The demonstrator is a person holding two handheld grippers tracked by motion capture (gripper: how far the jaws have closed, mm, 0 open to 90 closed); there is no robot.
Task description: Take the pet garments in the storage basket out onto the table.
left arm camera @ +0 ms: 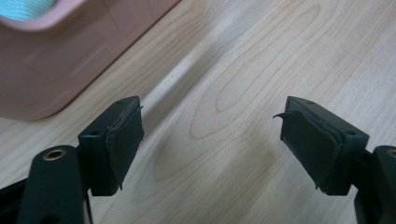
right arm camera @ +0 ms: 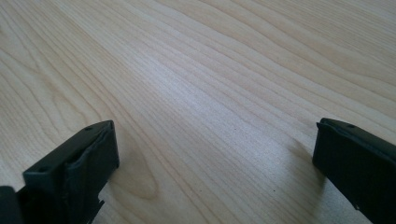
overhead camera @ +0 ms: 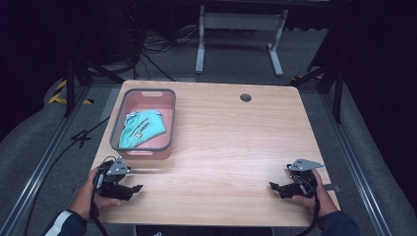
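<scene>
A pink bin with a grey rim [overhead camera: 170, 118] stands at the table's back left and holds a folded teal cloth [overhead camera: 143, 129] with a small label. My left gripper [overhead camera: 136, 189] rests low over the table just in front of the bin, open, with bare wood between its jaws. In the left gripper view the bin's pink wall [left arm camera: 56, 60] fills the upper left, and my left gripper [left arm camera: 210, 140] stands wide. My right gripper [overhead camera: 272, 186] sits near the front right of the table, open, pointing left. The right gripper view has its pads [right arm camera: 88, 158] spread over plain wood.
The light wooden table [overhead camera: 231, 142] has a round cable hole [overhead camera: 245, 97] at the back. A white desk frame [overhead camera: 241, 34] and cables lie on the grey floor beyond. Metal rails run along both sides of the table.
</scene>
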